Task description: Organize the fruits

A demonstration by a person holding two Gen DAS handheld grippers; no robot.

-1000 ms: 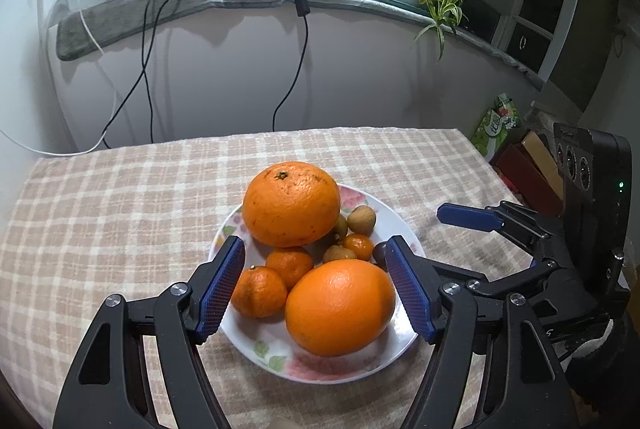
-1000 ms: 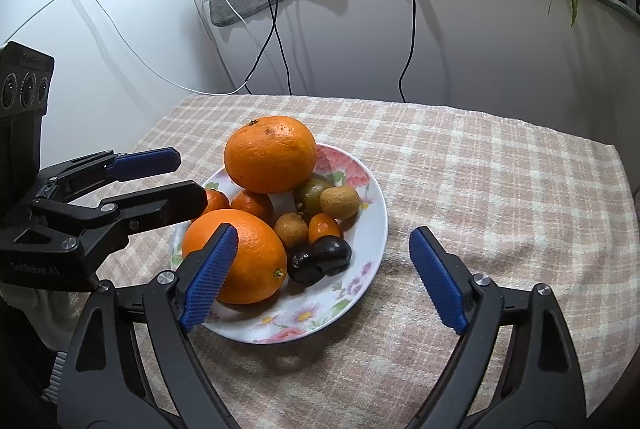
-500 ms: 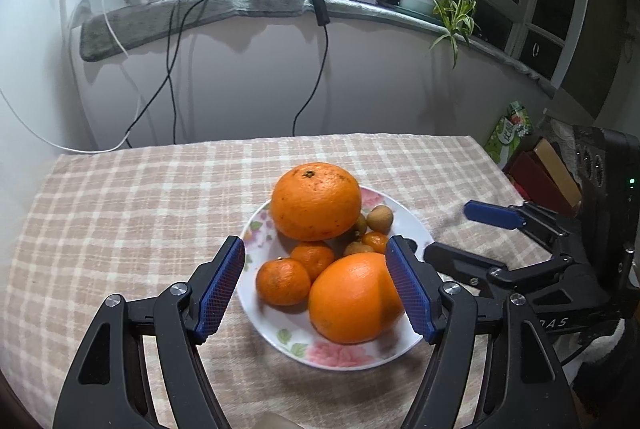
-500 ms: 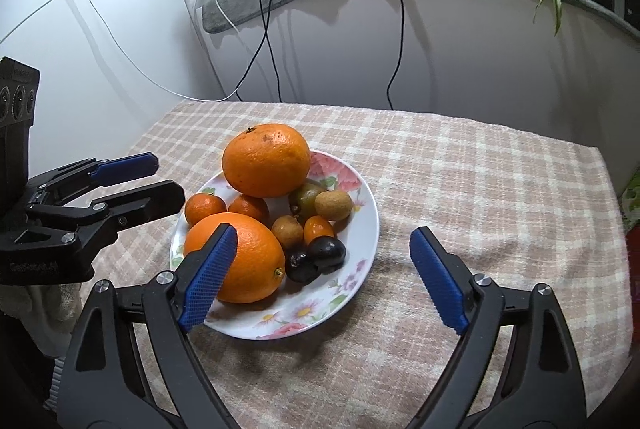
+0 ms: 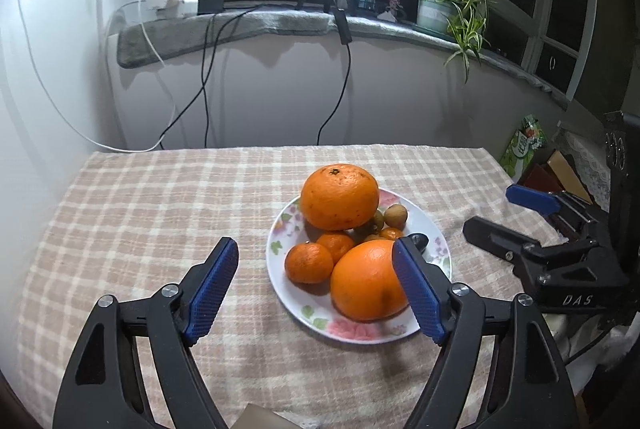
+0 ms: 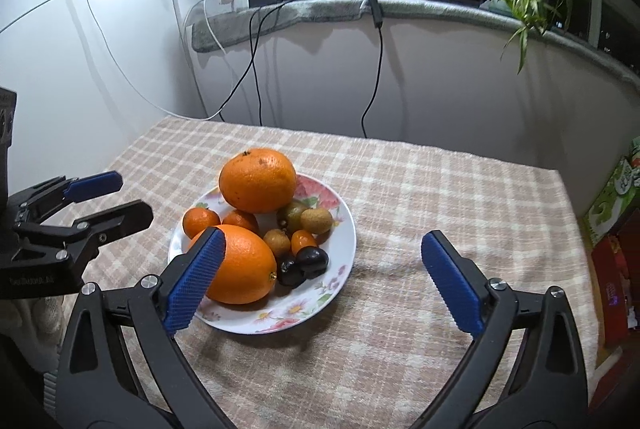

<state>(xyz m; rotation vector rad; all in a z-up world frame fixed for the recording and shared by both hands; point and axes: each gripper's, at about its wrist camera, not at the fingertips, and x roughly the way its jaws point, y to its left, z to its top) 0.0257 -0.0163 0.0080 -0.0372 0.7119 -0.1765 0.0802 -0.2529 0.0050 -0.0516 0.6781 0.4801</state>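
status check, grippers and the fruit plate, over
Left gripper and right gripper open, empty, jaws just widened. All fruit piled on white floral plate: two big oranges, small mandarins, kiwis, dark plums. Checked tablecloth, nothing blocking.

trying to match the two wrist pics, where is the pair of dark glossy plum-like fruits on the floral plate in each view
Left wrist view: the pair of dark glossy fruits is mostly hidden; only a sliver shows centre-right, above the left gripper's right-hand blue pad.
Right wrist view: in plain sight near the middle, at the plate's near right side, beside the nearer large orange.
Shared landmark: the big orange on top of the pile.
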